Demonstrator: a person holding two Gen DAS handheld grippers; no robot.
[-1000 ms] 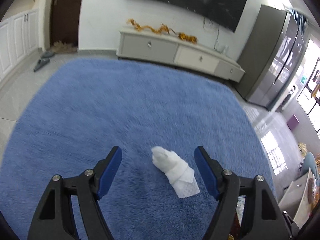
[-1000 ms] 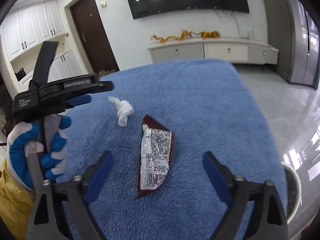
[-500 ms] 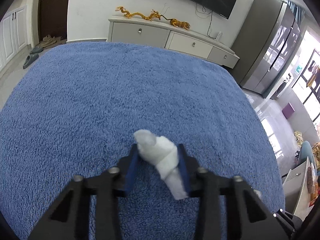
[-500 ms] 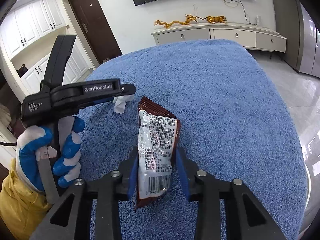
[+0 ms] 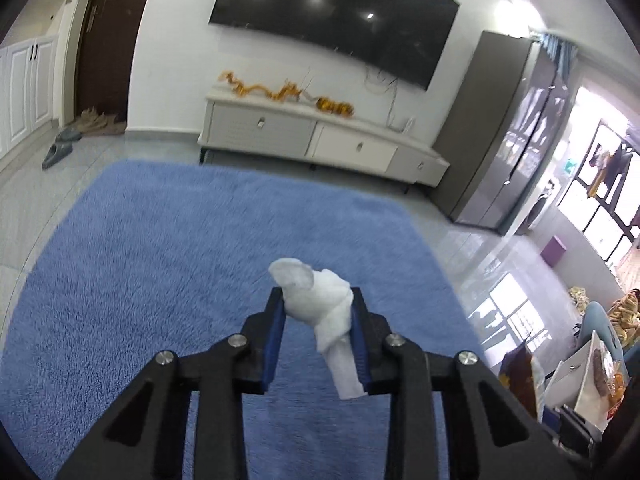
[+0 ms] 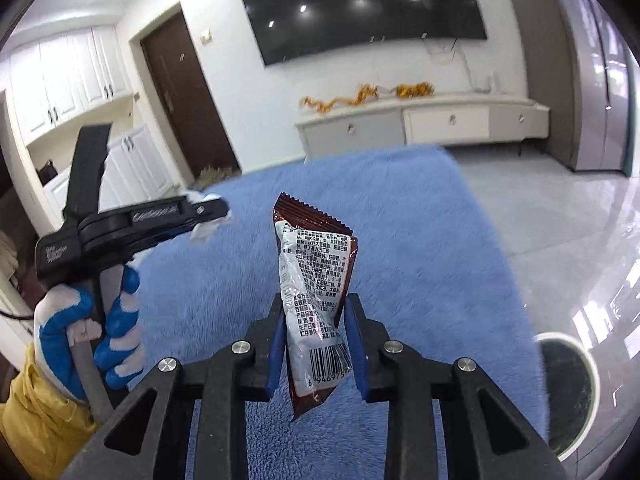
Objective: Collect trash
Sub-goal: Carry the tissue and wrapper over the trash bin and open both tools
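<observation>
Clamping a twisted white paper tissue (image 5: 320,304), the left gripper (image 5: 318,334) is hovering above the fluffy blue rug (image 5: 160,264), while the right gripper (image 6: 314,340), nearer the white-rimmed round bin (image 6: 591,364) at its right, is pinching an upright brown foil snack wrapper (image 6: 316,280).

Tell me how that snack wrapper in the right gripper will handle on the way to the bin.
The snack wrapper looks creased and flat, so probably empty, light and floppy. Its glossy film may slip, since the right gripper pinches only its lower half. The top stands free and could flap.
</observation>
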